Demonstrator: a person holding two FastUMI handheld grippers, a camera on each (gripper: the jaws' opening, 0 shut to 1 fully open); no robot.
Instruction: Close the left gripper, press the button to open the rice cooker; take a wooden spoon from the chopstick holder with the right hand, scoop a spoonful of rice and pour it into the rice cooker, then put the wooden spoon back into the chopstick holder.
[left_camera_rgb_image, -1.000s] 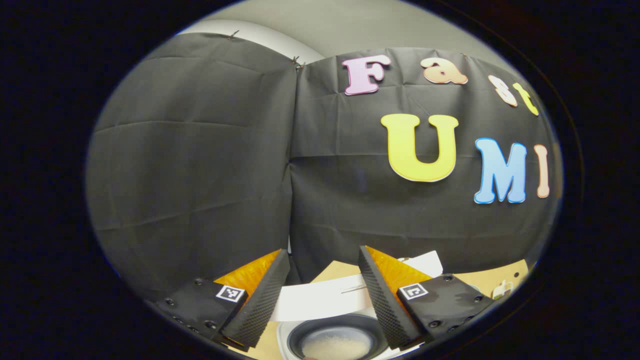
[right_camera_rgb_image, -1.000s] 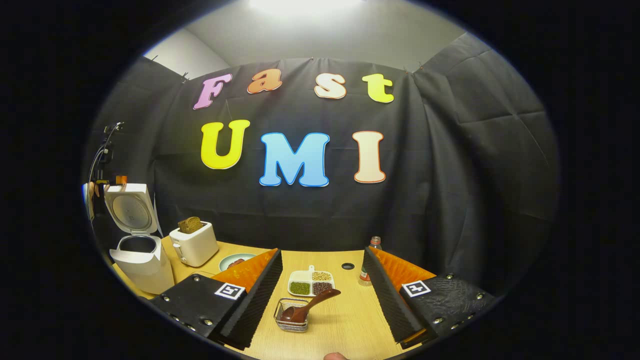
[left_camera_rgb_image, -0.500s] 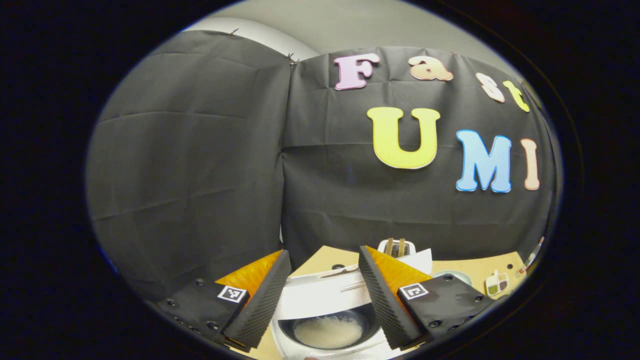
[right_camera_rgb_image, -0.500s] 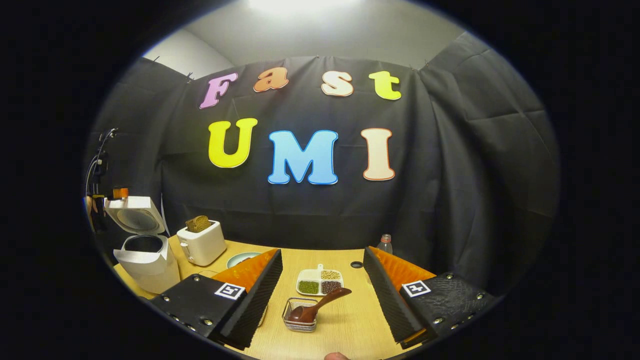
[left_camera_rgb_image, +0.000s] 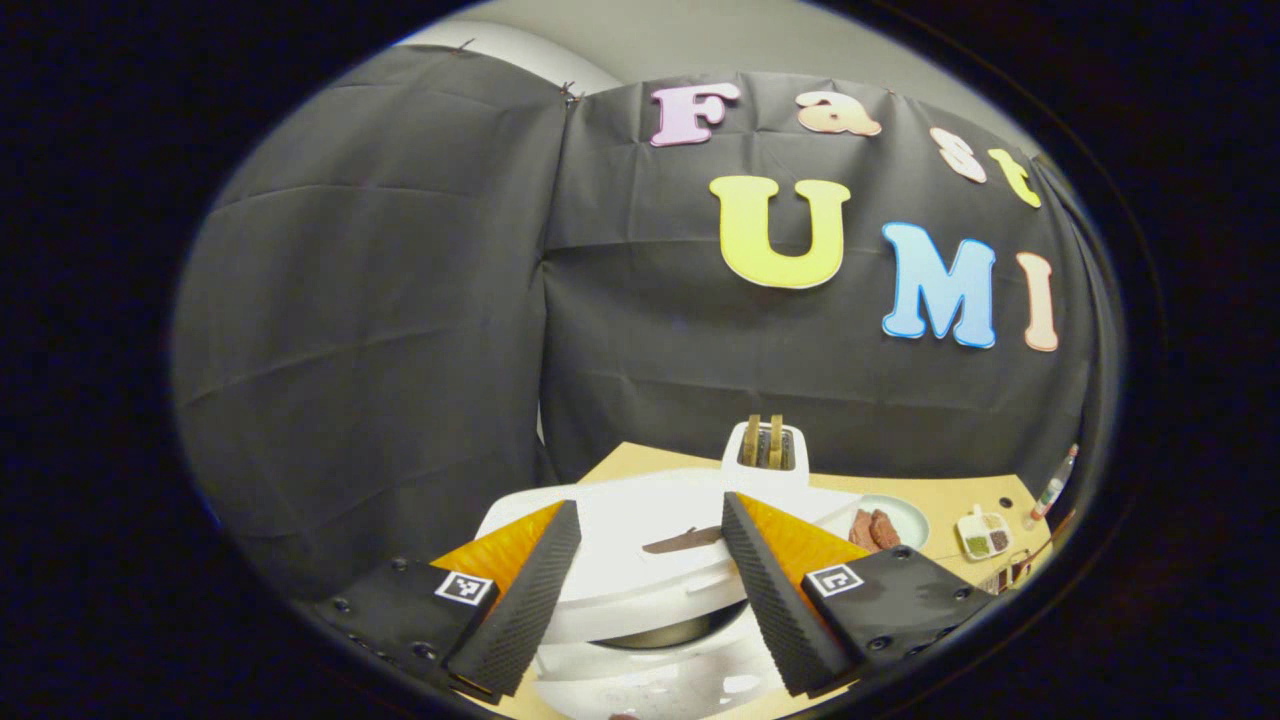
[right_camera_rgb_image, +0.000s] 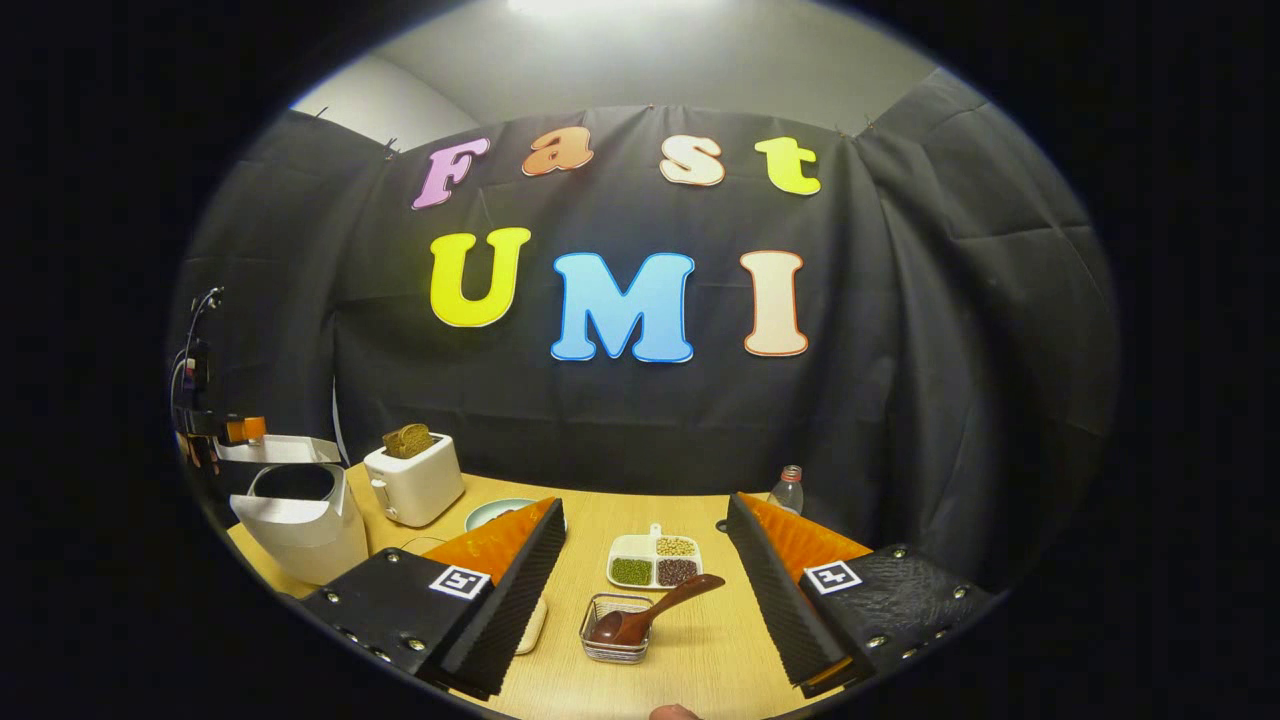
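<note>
Left gripper view: my left gripper (left_camera_rgb_image: 640, 600), jaws apart and empty, sits over the rice cooker (left_camera_rgb_image: 655, 560), lid nearly down. Right gripper view: right gripper (right_camera_rgb_image: 645, 600) open, empty; wooden spoon (right_camera_rgb_image: 650, 612) rests in the chopstick holder (right_camera_rgb_image: 615, 642) on the table (right_camera_rgb_image: 700, 670).

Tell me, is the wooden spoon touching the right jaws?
Apart. The right gripper view shows the wooden spoon lying in its wire holder, bare table around it, midway between the right gripper's open jaws.

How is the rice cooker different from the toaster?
The rice cooker is rounder and bigger, with a hinged lid tipped partway over its pot; the toaster is a smaller box with bread sticking out of open slots on top. The rice cooker sits nearer the table edge. Both are white.
</note>
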